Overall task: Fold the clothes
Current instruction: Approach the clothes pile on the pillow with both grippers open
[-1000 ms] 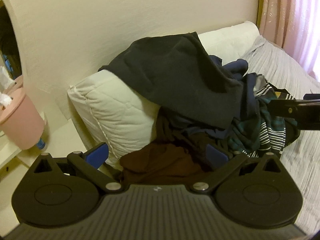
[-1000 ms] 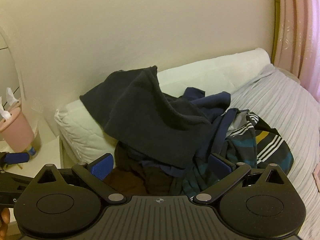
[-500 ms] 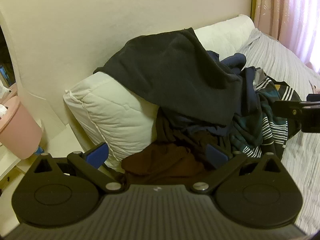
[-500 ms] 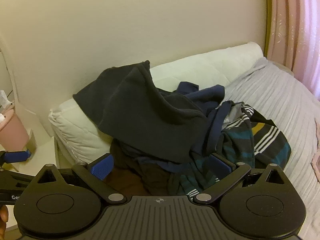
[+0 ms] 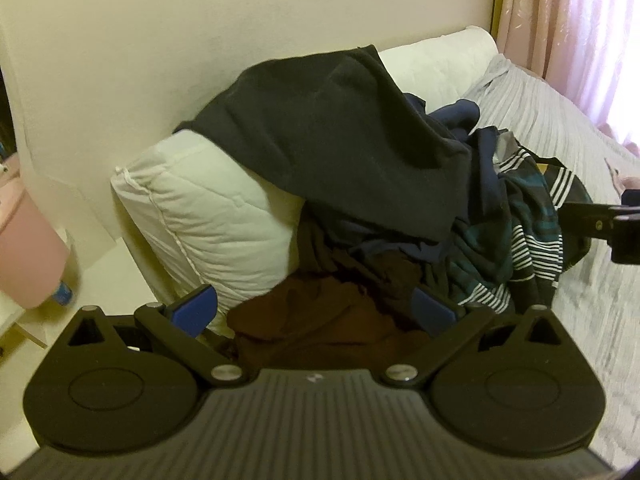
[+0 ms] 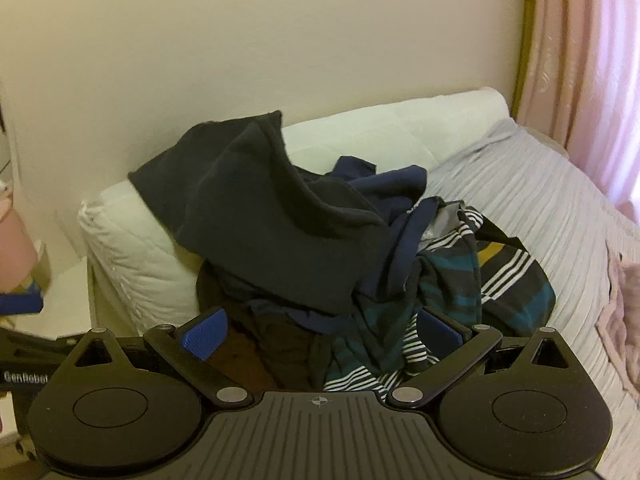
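Observation:
A heap of clothes lies at the head of a bed. A dark grey sweatshirt [image 5: 340, 140] [image 6: 276, 216] drapes over a white pillow [image 5: 208, 216] [image 6: 132, 248]. Under it lie a navy garment [image 6: 384, 184], a teal striped shirt [image 5: 516, 232] [image 6: 460, 292] and a brown garment [image 5: 320, 320] [image 6: 248, 356]. My left gripper [image 5: 314, 312] is open just short of the brown garment, holding nothing. My right gripper [image 6: 322, 330] is open in front of the striped shirt, also holding nothing. Its body shows at the right edge of the left wrist view.
The bed has a pale grey ribbed cover [image 6: 560, 216] running off to the right. A cream wall [image 6: 280, 40] stands behind the pillow. Pink curtains [image 6: 592, 60] hang at far right. A pink bin [image 5: 24, 248] and white nightstand [image 5: 100, 276] sit left of the bed.
Both views have shifted rightward and slightly closer to the heap, so the pink bin slid toward the left edge. The clothes have not moved and both grippers stay open.

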A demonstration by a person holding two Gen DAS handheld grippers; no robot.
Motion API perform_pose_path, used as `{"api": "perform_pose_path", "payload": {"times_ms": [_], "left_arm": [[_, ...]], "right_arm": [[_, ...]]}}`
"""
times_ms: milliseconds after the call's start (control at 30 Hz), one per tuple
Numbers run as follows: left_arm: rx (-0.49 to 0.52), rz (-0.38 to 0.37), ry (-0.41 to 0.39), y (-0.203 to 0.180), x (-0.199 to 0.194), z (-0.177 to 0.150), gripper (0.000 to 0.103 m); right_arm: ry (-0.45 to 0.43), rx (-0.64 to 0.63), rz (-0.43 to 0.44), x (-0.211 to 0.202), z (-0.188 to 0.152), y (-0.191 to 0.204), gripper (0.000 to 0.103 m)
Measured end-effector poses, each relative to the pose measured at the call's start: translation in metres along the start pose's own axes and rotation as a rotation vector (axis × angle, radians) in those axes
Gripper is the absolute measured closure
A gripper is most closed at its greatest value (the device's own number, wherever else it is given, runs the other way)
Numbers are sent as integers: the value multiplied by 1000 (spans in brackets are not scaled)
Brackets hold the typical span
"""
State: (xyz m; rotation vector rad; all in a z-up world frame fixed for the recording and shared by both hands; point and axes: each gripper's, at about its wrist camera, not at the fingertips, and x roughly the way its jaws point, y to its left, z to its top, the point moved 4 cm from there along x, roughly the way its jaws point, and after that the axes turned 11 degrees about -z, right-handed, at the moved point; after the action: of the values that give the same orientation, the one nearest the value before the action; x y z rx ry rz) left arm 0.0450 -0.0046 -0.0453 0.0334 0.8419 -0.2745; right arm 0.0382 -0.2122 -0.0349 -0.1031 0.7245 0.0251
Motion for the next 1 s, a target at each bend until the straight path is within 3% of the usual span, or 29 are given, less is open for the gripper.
{"api": "perform_pose_path", "payload": {"times_ms": [200,400,1000], "left_arm": [[15,-9,-33,0,-2,3,1],[120,-13,-101,-1,-5,4,1],[134,-44,-31,7,-8,-6,1]], "right_arm": [[-42,7,26,-5,3,7,0],[-36,-2,38,-7,7,11,0],[7,6,27,-10,-6,17,0]]}}
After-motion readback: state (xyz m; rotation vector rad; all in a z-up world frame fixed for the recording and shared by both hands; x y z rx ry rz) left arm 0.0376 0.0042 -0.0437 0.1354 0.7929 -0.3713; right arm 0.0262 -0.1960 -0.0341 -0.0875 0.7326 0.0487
